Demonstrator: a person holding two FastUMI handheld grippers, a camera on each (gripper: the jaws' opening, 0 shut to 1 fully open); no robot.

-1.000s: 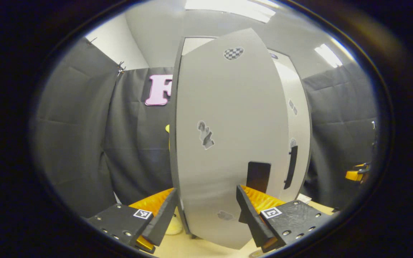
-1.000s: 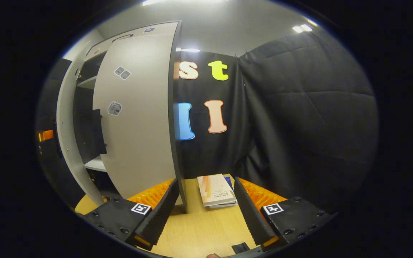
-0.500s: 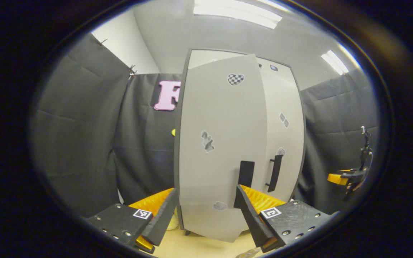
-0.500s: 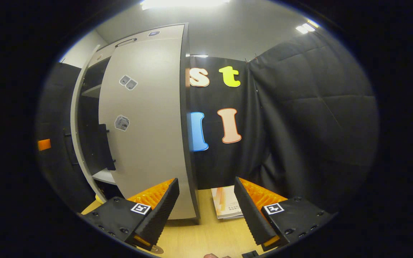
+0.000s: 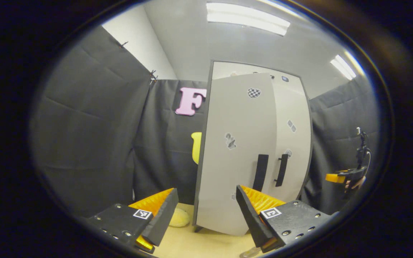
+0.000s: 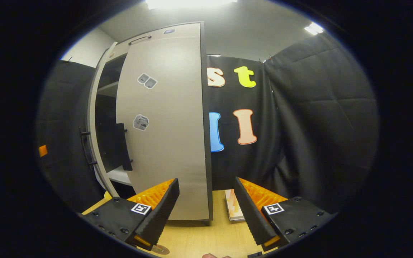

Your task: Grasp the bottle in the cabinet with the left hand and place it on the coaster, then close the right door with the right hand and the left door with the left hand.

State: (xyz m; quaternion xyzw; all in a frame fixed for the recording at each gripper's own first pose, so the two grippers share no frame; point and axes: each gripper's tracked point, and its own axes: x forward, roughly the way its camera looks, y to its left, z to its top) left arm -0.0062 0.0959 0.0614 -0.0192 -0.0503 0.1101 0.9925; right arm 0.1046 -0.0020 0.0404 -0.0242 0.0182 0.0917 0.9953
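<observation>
Left door [image 5: 235,157] nearly shut: rigid, light panel, swings freely; push near its handle [image 5: 261,172]. Both grippers' jaws open, empty.

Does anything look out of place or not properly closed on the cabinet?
Yes. The left door stands ajar; in the right gripper view a dark gap with a shelf shows beside the right door. Nothing looks damaged.

cabinet doors [image 5: 238,157] pale grey | handles [image 5: 262,172] black | sticker [image 5: 253,92] black-white checkered | table [image 6: 199,240] light wood
</observation>
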